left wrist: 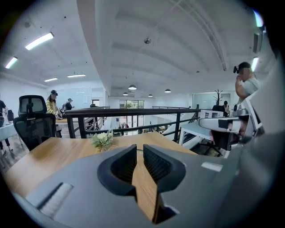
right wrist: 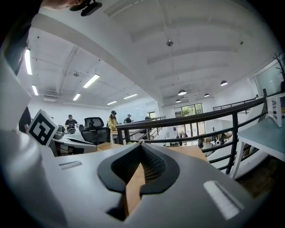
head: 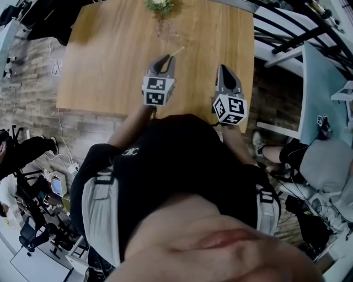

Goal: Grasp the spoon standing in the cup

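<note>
Wooden tabletop [head: 99, 66]: bare light-brown surface beneath both grippers, seen again through the gap of each pair of jaws.

Left gripper [head: 164, 59]: grey body with black ribbed pads, held over the near half of the table. In the left gripper view [left wrist: 140, 149] the jaws stand slightly apart, with a narrow slit between the tips. Only table wood shows in the slit, and nothing is held.

Right gripper [head: 223, 67]: same build, held beside the left one and a little nearer the person. In the right gripper view [right wrist: 140, 144] the jaw tips meet. They are closed on nothing, and wood shows in the hollow behind them.

Marker cubes: one on the back of each gripper, left [head: 157, 91] and right [head: 230, 108].

Spoon [head: 177, 52]: tentative. A thin pale handle shows just ahead of the left gripper's tips, leaning toward the right gripper's side and clear of both pairs of jaws. The cup cannot be made out, and the left gripper covers that spot in the head view.

Flower bunch [head: 160, 5]: pale green and white, well ahead of the left gripper at the far table edge. In the left gripper view [left wrist: 103, 140] it lies ahead and left of the jaws.

Black railing [left wrist: 133, 111]: beyond the table, ahead of both grippers.

Office chair [left wrist: 33, 120]: black, far left of the left gripper.
</note>
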`<state>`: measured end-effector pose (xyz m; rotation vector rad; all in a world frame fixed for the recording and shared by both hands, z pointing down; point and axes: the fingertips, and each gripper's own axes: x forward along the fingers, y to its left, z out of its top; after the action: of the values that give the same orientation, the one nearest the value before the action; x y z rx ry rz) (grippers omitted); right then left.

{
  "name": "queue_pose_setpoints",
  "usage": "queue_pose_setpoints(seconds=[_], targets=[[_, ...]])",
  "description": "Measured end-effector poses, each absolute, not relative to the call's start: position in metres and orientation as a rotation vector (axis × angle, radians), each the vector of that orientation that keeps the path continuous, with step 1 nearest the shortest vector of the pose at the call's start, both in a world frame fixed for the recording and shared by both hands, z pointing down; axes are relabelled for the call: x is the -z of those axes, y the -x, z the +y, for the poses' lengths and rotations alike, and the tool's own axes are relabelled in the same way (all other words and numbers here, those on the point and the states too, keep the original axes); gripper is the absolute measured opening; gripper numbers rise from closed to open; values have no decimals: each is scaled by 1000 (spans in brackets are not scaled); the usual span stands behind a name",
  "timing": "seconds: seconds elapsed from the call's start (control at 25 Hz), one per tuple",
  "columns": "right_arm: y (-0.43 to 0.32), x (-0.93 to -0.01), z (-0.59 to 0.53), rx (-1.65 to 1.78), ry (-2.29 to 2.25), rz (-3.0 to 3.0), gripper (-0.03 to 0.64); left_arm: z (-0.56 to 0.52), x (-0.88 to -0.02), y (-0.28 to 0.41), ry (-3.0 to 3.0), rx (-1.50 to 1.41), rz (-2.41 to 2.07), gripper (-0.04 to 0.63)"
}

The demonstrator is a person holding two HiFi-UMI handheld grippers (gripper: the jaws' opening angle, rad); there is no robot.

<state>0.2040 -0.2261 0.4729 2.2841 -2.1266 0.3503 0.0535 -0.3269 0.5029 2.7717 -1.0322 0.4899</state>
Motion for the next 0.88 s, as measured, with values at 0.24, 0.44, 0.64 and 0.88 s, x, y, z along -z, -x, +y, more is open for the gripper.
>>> queue_pose_setpoints(seconds=[0.24,0.44,0.64,0.88], targets=[[-199,-467,-232,-323,-2285,-2148,-3,-322,-488,-62,-2799,-438,-1035,55],[-198,-464,-234,-313,-2288,-2159,-2,-321,-483,-63,-2812,-423,-1045,55],[-192,-466,-236,-320,-2272,-2166,-2,-321,-485,-58,-2795,-425,-1046,55],[-185,-467,-234,-323,-2250,-2181,-2,-319,-486,-49,-2785,-428,-1058,55]])
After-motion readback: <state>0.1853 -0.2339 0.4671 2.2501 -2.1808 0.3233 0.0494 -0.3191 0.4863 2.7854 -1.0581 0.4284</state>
